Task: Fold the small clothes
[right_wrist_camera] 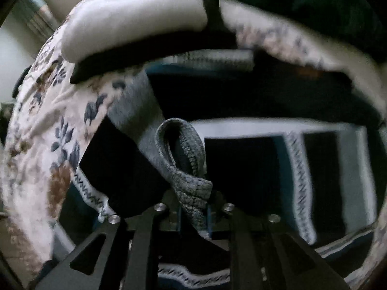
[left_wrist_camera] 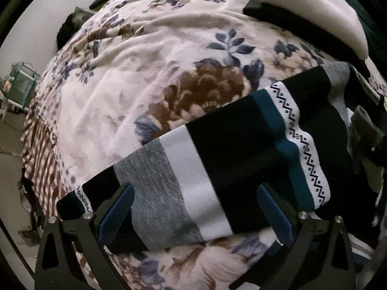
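Lying across the lower half of the left wrist view, the striped sock [left_wrist_camera: 217, 159] runs on a slant from the lower left of the frame up to the right edge, its long axis a band of black, grey, white and teal with a zigzag trim. It rests on the floral blanket [left_wrist_camera: 135, 77] that fills most of that view. The left gripper [left_wrist_camera: 196, 215] hangs over the sock's near, lower-left stretch with its blue-padded fingers [left_wrist_camera: 116, 215] spread wide apart, one to each side of the grey and white bands, holding nothing.

In the right wrist view the right gripper [right_wrist_camera: 193, 217] sits at the bottom centre, fingers pressed together on the grey ribbed cuff [right_wrist_camera: 191, 183], which bunches into a loop just above the tips. The rest of the sock spreads away from it toward the upper left and right of that frame, blurred, so I cannot say how many layers lie there. A folded white and dark garment [right_wrist_camera: 135, 24] lies in the upper left of the same view, apart from the sock.

So the right hand owns one end, and the left is nearer the opposite, free end. As I judge it, the fold turns on carrying the cuff along that slanted axis toward the left gripper's end.
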